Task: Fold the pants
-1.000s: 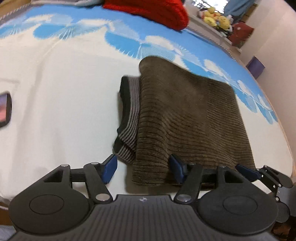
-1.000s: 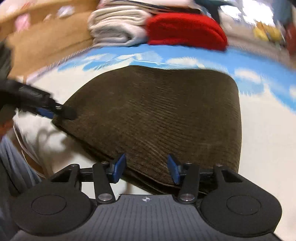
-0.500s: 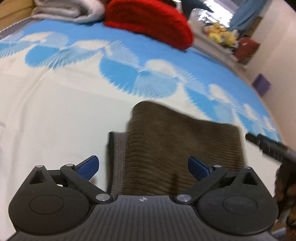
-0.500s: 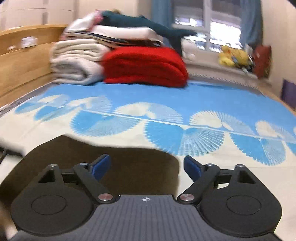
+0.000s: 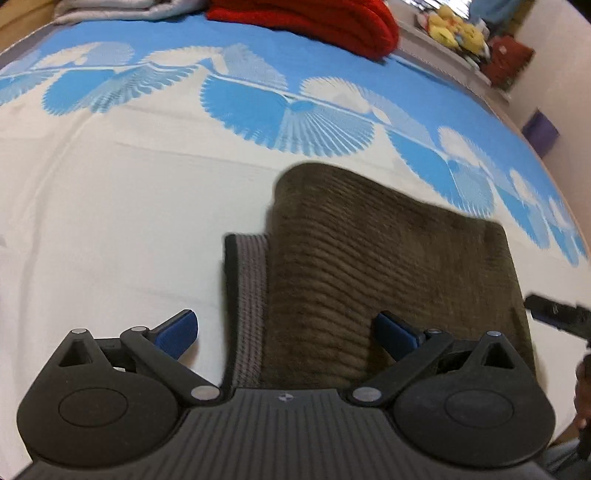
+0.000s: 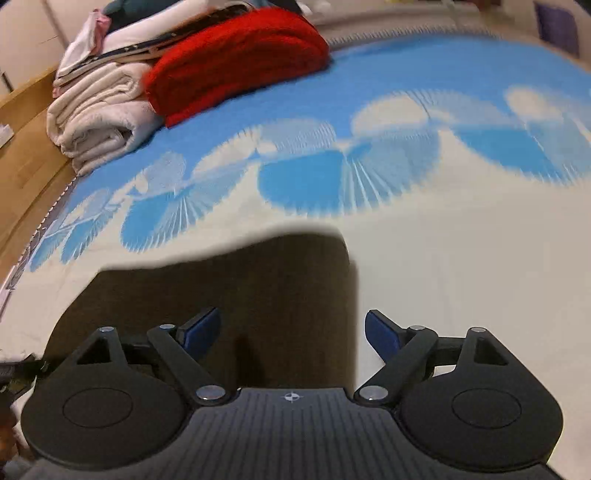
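Brown corduroy pants (image 5: 388,266) lie folded into a flat rectangle on the blue-and-cream bedsheet (image 5: 110,221), with a grey striped waistband (image 5: 247,295) sticking out at the left side. My left gripper (image 5: 286,330) hovers wide open over the near edge of the pants, its pads (image 5: 177,328) touching nothing. In the right wrist view the pants (image 6: 240,288) show as a dark patch below. My right gripper (image 6: 291,332) is over their right corner, its jaws opening and free of the cloth. Its tip (image 5: 554,314) pokes in at the right of the left wrist view.
A red folded blanket (image 6: 236,66) and a stack of white folded bedding (image 6: 99,114) sit at the far end of the bed by a wooden headboard (image 6: 26,122). Plush toys (image 5: 454,29) and a purple box (image 5: 541,129) lie beyond the bed's right side.
Both grippers have let go of the near edge of the pants, opened wide and drawn back. The right one has rolled and swung over to the right corner.
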`<move>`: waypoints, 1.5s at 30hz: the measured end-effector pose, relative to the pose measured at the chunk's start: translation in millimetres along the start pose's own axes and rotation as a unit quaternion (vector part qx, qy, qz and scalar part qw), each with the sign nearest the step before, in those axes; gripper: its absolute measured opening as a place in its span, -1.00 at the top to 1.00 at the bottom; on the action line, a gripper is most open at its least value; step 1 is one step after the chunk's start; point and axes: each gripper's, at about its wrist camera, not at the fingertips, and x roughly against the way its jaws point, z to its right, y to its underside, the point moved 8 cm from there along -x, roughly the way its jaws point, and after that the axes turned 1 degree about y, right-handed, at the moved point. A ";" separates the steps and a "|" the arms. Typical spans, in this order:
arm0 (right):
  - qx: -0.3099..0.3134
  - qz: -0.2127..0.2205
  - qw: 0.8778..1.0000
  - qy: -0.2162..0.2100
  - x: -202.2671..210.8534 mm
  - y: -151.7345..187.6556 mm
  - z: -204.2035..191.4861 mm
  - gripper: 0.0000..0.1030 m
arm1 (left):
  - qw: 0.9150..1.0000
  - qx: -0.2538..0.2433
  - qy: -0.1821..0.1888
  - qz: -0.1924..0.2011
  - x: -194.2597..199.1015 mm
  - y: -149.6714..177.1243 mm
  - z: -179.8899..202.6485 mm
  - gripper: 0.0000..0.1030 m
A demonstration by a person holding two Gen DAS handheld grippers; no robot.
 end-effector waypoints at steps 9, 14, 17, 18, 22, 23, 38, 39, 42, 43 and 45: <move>0.042 -0.048 0.997 -0.032 -16.2 57.6 -13.0 -0.99 | 1.000 0.018 0.013 -0.017 -12.8 7.3 -0.7 -1.00; 0.040 -0.042 0.998 -0.038 -20.4 55.9 -19.0 -0.99 | 1.000 0.006 0.010 -0.010 -11.0 7.9 1.0 -1.00; 0.042 -0.044 0.997 -0.040 -22.5 54.4 -20.8 -0.99 | 1.000 0.010 0.014 -0.013 -11.4 8.8 0.3 -1.00; 0.045 -0.045 0.997 -0.041 -23.4 53.8 -21.7 -0.99 | 1.000 0.010 0.014 -0.014 -11.5 8.7 0.0 -1.00; 0.050 -0.050 0.996 -0.047 -25.0 52.6 -22.9 -0.99 | 1.000 0.007 0.013 -0.013 -11.7 8.3 1.0 -1.00; 0.051 -0.052 0.996 -0.047 -25.7 52.1 -23.6 -0.99 | 1.000 0.006 0.013 -0.013 -11.8 8.3 1.2 -1.00; 0.081 -0.064 0.993 -0.065 -28.7 49.7 -36.1 -0.68 | 0.999 0.012 0.030 -0.018 -15.9 6.9 3.3 -0.71; 0.083 -0.060 0.993 -0.065 -27.2 47.9 -35.8 -0.40 | 0.999 0.007 0.047 -0.014 -14.1 5.5 8.2 -0.64; 0.085 -0.047 0.992 -0.081 -19.6 36.6 -39.5 0.10 | 1.000 0.006 0.030 -0.001 -8.5 -0.1 13.1 -0.49; 0.094 -0.040 0.992 -0.079 -18.2 32.6 -41.8 0.13 | 1.000 0.011 0.029 0.002 -7.4 -3.1 15.3 -0.42; 0.120 -0.018 0.991 -0.064 -15.9 22.5 -45.4 0.16 | 0.999 0.002 0.032 0.012 -6.6 -13.8 26.3 -0.31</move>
